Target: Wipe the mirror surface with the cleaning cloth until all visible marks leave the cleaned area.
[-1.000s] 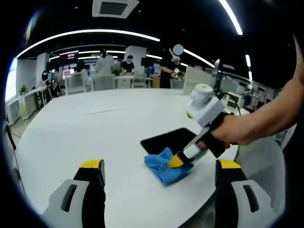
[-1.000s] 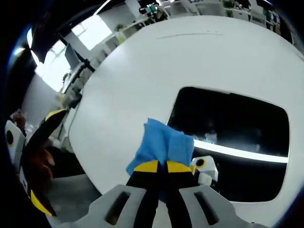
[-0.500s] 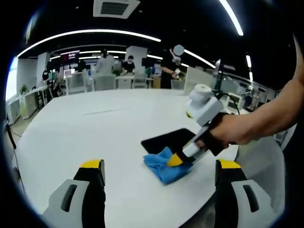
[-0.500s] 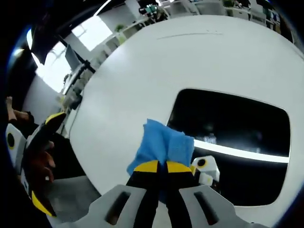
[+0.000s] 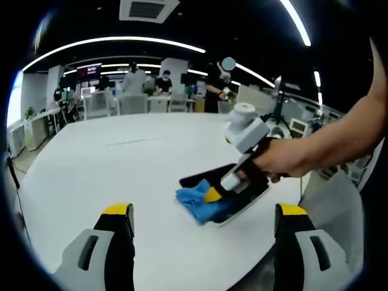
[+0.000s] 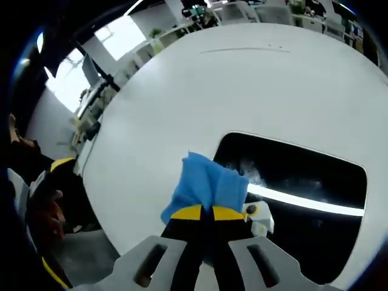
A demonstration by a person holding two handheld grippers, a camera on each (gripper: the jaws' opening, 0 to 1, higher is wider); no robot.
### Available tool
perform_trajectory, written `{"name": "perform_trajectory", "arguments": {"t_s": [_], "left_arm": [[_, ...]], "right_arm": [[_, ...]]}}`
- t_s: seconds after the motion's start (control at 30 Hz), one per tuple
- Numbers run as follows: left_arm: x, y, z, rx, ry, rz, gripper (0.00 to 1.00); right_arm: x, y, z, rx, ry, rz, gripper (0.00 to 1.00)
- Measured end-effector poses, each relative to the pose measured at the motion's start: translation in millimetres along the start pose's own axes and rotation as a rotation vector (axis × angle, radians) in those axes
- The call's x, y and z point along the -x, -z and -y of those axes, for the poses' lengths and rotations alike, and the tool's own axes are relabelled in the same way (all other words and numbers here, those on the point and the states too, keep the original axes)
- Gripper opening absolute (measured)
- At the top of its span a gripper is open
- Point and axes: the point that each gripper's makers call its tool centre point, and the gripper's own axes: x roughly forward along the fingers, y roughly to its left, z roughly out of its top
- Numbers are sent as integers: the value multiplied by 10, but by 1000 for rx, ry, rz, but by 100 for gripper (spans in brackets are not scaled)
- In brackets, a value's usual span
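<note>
Blue cleaning cloth [image 6: 207, 186], pinched tight in my right gripper [image 6: 200, 212], has slid further onto the dark rectangular mirror [image 6: 303, 209] on the round white table [image 6: 182, 103]; my left gripper [image 5: 203, 212] hangs back, jaws spread.

In the right gripper view we see the right claw [image 6: 201, 213] covering the near part of the blue cloth [image 6: 206, 185], and the cloth hiding the mirror's [image 6: 303, 212] near left corner. We cannot tell whether marks lie among the mirror's reflections. In the left gripper view, the far people [image 5: 162, 82] are too small to make out.
</note>
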Motion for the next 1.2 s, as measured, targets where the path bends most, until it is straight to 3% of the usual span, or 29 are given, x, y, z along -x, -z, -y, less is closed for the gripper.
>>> {"name": "perform_trajectory", "arguments": {"t_s": [0.47, 1.2], "left_arm": [[3, -5, -40, 19, -6, 6, 96], [7, -17, -37, 19, -14, 7, 96]], "right_arm": [[-95, -295, 143, 11, 14, 15, 0], [-172, -578, 265, 66, 51, 12, 0]]}}
